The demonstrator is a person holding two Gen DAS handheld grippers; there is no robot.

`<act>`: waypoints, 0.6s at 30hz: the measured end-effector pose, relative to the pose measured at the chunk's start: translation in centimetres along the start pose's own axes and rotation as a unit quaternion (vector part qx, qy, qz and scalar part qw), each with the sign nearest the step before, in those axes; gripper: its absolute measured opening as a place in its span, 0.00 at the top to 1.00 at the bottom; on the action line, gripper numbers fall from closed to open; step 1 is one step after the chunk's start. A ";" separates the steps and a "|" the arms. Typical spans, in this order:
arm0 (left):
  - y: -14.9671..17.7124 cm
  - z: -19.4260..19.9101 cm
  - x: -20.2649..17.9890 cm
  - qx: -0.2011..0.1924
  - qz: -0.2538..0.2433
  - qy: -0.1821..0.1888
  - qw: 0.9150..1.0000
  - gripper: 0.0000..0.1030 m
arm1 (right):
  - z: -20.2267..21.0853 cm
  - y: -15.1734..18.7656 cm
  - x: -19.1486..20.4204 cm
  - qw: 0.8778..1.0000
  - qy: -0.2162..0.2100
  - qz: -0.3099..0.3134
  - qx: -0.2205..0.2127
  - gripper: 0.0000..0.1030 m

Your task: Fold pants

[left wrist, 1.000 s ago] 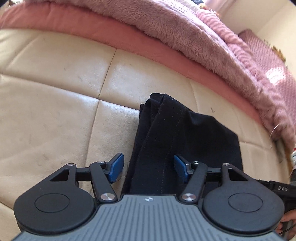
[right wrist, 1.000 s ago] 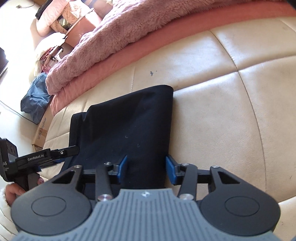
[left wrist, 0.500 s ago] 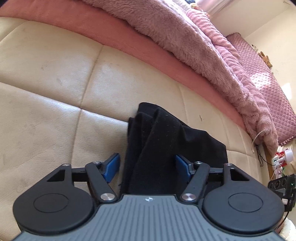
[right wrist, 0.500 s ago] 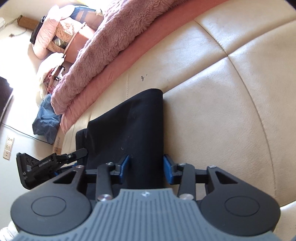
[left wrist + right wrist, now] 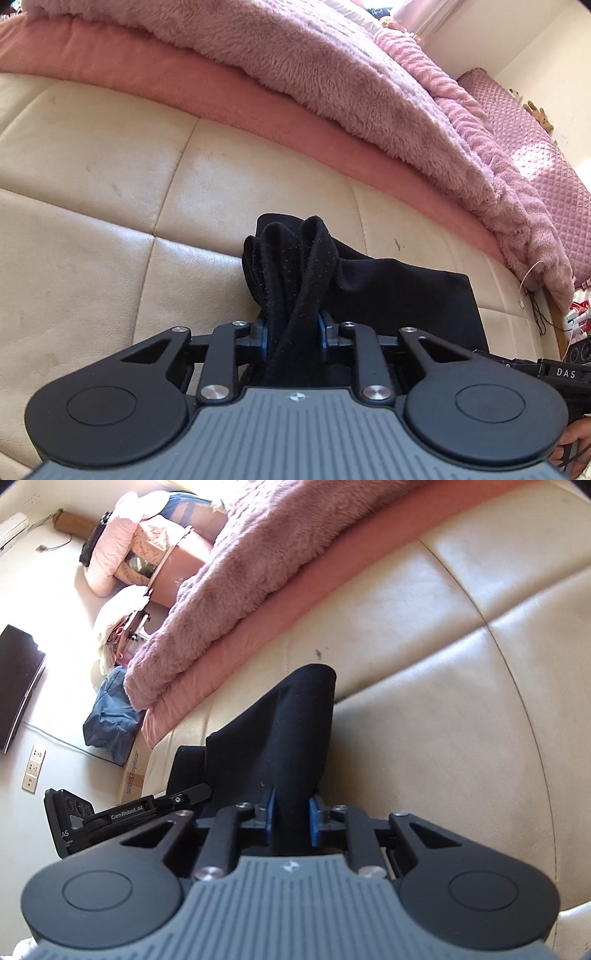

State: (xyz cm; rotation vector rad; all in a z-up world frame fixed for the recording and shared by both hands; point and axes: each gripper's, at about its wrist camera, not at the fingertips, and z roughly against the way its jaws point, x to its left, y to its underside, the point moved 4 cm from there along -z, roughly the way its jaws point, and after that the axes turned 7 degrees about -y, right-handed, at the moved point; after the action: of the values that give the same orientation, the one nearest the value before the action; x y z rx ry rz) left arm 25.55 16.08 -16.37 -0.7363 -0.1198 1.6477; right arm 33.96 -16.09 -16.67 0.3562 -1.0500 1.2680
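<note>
Both jaws have just been closing, and cloth is caught in each! The left hand-held gripper [image 5: 291, 334] pinches a bunched, ridged edge of the black pants [image 5: 399, 295], its blue pads [image 5: 261, 338] pressed tight against the fabric so that the folds stand up in front of it. The right hand-held gripper [image 5: 291, 818] has the other end of the pants [image 5: 295, 731] squeezed between its pads [image 5: 313, 821], the cloth rising in a dark peak just beyond. Between the two, the pants lie folded on the cream leather sofa [image 5: 92, 206], a flat panel spreading out to the right in the left wrist view. Behind runs a pink fluffy blanket [image 5: 295, 66] along the sofa's back. Fingers of a hand [image 5: 570, 441] show at the lower right edge, under the other tool.
</note>
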 end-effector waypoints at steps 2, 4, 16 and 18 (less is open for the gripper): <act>-0.4 1.2 0.3 -0.014 0.004 -0.001 1.000 0.75 | -0.1 -0.4 1.0 1.000 -0.003 0.013 0.004 0.87; -1.0 2.5 1.0 -0.026 0.007 -0.003 1.000 0.75 | -0.8 -0.9 2.1 1.000 -0.007 0.023 0.010 0.87; -7.0 7.3 8.1 -0.060 0.020 -0.061 0.996 0.75 | -10.7 -3.5 9.1 0.993 -0.050 0.080 0.071 0.88; -7.7 6.8 9.2 -0.058 0.026 -0.068 0.996 0.75 | -12.6 -4.2 9.4 0.992 -0.053 0.079 0.078 0.87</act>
State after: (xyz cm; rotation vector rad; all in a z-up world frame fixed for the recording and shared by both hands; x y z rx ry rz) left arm 28.25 28.45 -10.99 -0.7201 -0.2979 1.7520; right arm 42.70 -2.53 -14.39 0.4711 -1.0876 1.4916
